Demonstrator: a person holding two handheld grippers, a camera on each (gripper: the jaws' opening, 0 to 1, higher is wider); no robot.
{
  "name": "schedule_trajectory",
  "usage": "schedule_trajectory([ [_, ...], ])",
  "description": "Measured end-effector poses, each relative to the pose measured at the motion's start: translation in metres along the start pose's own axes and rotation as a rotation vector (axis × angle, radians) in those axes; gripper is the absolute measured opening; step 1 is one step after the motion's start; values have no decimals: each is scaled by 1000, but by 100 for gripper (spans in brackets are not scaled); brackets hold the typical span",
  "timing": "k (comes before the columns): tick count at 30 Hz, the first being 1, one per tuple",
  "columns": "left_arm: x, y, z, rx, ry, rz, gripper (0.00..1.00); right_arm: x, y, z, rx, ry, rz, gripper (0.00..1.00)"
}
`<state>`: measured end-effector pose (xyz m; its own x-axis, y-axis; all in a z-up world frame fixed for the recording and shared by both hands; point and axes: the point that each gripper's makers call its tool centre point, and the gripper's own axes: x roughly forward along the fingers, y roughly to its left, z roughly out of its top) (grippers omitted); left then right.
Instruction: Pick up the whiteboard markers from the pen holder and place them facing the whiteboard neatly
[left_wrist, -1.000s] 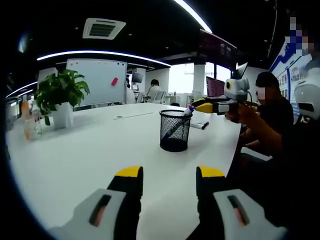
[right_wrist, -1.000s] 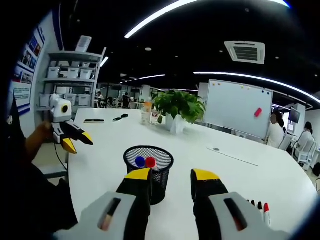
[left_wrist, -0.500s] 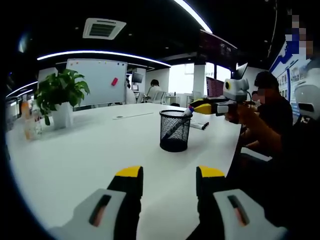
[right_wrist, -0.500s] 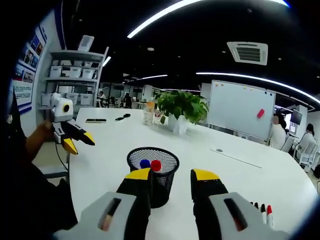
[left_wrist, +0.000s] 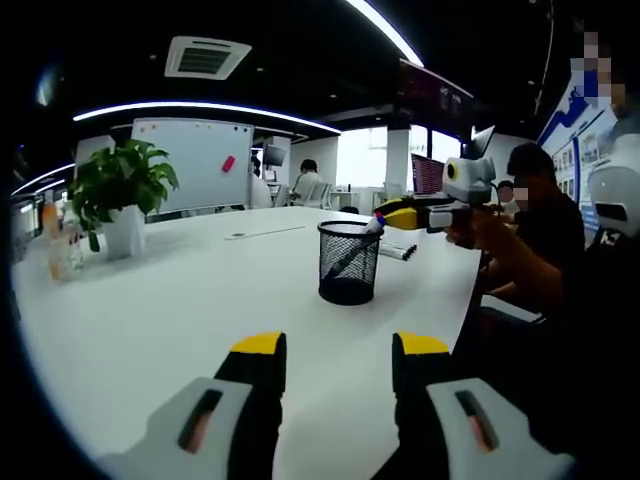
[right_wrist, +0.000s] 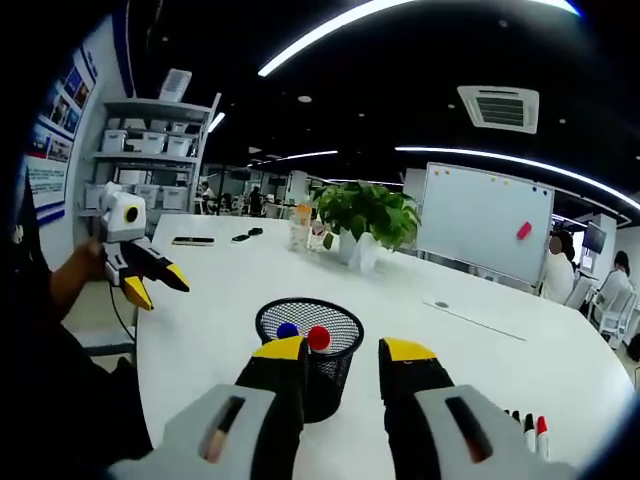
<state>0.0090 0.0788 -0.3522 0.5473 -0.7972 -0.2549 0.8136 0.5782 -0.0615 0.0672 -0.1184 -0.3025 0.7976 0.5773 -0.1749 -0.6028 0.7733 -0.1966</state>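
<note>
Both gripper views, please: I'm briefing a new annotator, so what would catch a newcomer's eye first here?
First, the black mesh pen holder on the white table, with blue and red marker caps poking up inside. The right gripper hovers open just above it, while the left gripper waits open farther back. Behind stand a leafy potted plant and the whiteboard; a few markers already lie beside the right gripper.

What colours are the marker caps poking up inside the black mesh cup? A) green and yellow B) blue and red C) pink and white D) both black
B: in the right gripper view a blue cap and a red cap sit inside the mesh cup.
</note>
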Motion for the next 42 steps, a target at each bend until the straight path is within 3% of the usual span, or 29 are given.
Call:
schedule_trajectory([
  [23,-1,2,1,-2,-2,3,44,10,10,0,6,7,19,27],
  [42,0,2,-1,-3,1,3,44,15,11,-5,121,50,19,16],
])
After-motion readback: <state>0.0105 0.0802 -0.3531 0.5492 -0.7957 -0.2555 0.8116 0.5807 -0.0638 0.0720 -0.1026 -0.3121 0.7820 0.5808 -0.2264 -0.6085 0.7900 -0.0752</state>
